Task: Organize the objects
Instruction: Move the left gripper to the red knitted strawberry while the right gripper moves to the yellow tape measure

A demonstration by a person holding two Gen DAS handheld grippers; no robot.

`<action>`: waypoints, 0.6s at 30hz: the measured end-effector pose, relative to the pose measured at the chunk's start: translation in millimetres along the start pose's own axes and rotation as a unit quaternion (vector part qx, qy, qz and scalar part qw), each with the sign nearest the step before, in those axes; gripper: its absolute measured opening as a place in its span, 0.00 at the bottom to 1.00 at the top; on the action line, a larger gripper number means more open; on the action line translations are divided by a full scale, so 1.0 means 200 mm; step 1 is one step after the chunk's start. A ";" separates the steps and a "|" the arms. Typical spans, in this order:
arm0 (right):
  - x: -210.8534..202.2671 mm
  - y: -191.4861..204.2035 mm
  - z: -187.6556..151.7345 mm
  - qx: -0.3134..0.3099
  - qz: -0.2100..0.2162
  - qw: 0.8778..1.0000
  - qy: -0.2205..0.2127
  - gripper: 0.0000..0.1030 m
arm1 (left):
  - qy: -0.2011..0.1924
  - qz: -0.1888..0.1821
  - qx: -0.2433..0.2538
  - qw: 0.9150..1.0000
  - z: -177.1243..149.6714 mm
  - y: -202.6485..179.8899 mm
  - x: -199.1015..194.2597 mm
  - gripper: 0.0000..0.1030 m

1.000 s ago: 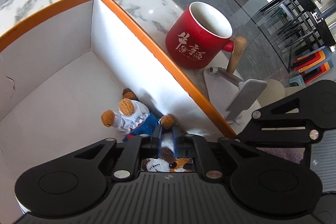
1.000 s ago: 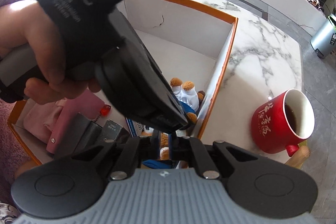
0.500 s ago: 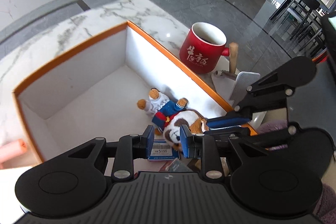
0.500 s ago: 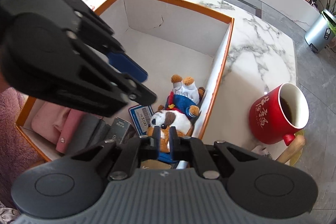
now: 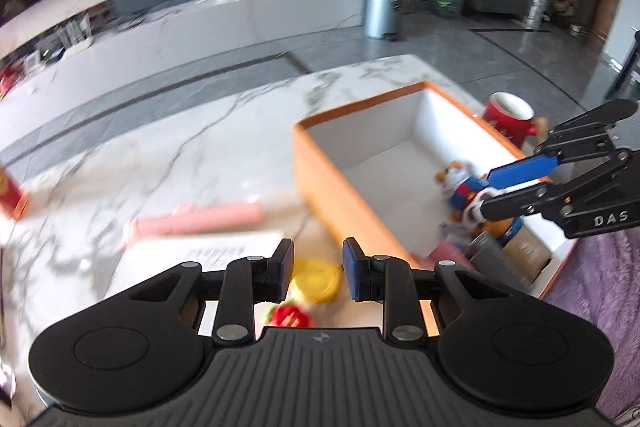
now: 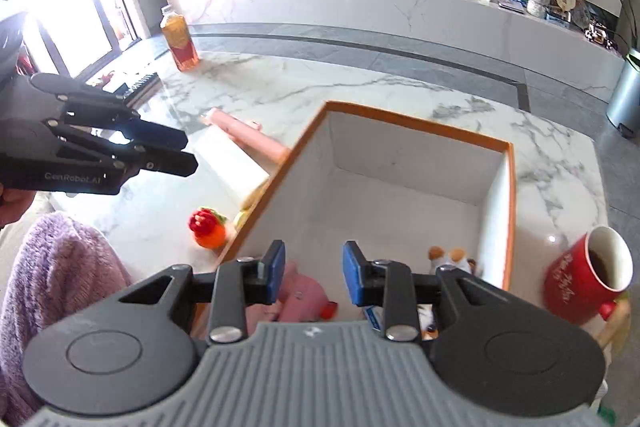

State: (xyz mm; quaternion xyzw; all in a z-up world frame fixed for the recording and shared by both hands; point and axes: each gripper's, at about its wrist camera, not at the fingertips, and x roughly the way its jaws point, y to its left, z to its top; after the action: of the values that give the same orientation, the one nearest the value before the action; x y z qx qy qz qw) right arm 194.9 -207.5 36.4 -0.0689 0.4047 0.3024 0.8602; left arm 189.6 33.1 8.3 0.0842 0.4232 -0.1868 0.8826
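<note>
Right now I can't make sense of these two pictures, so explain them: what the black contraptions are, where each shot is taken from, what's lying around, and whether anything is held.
A person holds two hand-held grabbers, each with a camera looking along its two fingers. In the left-hand shot, the left gripper fills the bottom, open and empty; the right one reaches in over the box. In the right-hand shot, the right gripper has just been opening, nothing between its fingers.

On the marble table stands an orange-edged box holding a stuffed toy dog and a pink pouch. Outside it lie a pink roll, a small red and orange toy, a yellow lid, a red mug and a bottle.
</note>
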 end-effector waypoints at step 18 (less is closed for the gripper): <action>0.43 0.41 0.15 -0.169 0.029 0.981 0.087 0.32 | 0.054 -0.011 -0.013 0.998 -0.29 0.13 0.38 0.50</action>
State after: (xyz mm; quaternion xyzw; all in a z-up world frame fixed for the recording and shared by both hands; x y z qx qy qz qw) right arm 208.9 -91.3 2.6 -0.2281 0.4225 0.3840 0.7887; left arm 201.4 55.4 -87.2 0.0782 0.4737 -0.1862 0.8572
